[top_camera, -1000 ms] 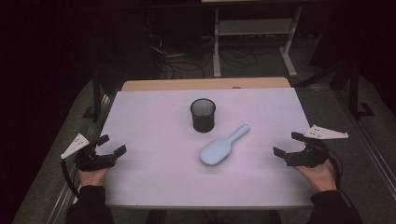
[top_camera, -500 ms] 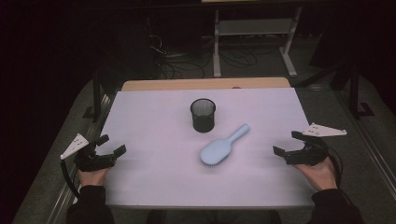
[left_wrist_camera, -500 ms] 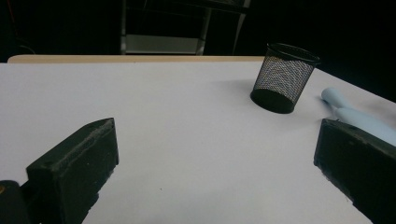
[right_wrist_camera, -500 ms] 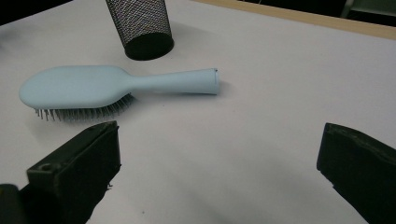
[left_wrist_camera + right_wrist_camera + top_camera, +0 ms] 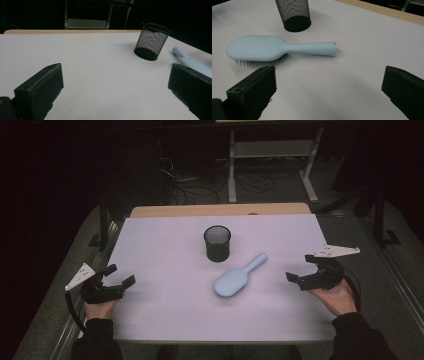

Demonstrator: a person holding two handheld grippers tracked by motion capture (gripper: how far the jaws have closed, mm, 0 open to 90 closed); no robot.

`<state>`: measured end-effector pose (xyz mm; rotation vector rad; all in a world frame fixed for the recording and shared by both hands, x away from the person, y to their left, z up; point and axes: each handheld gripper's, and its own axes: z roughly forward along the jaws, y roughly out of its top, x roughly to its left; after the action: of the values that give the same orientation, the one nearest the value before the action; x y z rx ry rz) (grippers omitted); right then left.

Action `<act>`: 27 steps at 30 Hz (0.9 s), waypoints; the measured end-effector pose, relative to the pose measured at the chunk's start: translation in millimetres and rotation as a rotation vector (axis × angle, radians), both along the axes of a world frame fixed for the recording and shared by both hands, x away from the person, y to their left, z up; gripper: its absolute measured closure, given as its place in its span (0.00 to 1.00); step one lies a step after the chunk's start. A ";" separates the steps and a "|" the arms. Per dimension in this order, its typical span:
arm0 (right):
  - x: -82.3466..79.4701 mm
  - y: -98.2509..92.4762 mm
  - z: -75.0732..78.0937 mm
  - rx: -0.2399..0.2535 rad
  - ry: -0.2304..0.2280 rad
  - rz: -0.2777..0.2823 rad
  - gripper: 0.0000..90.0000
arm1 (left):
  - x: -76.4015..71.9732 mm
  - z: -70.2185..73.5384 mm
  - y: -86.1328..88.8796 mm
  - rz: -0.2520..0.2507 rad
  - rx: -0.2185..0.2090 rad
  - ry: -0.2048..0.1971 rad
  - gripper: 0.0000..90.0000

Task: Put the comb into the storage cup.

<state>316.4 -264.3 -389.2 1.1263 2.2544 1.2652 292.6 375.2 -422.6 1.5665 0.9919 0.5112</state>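
Right gripper (image 5: 306, 270) has edged slightly inward toward the hairbrush (image 5: 238, 276) since 1 s ago; left gripper (image 5: 116, 276) unchanged. High view: both w/ jaws spread, empty, at opposite table (image 5: 165, 250) edges; brush lies bristles down just in front of mesh cup (image 5: 217, 243). Left gripper view: cup (image 5: 152, 41) ahead-right, brush handle (image 5: 190, 62) beside it. Right gripper view: brush (image 5: 279, 50) near, ahead of the spread jaws, not touching.

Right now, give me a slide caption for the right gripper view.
Open right tongs face a light-blue hairbrush lying bristles-down before a black mesh cup.
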 end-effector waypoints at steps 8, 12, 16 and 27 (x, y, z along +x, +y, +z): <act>4.7 3.9 5.3 -0.008 0.004 0.014 0.00 | 0.2 -0.1 -0.1 0.001 0.001 0.001 0.00; 8.6 7.1 10.0 -0.013 0.008 0.024 0.00 | 0.3 -0.4 -0.4 0.000 0.001 0.002 0.00; 12.1 10.1 13.8 -0.024 0.011 0.036 0.00 | 0.6 -0.5 -0.4 -0.001 0.001 0.003 0.00; 21.4 16.7 25.0 -0.042 0.014 0.058 0.00 | 0.8 -0.9 0.0 -0.001 0.002 0.002 0.00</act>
<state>337.8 -247.6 -364.2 1.0655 2.3291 1.2290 293.4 375.2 -423.5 1.5698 0.9924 0.5101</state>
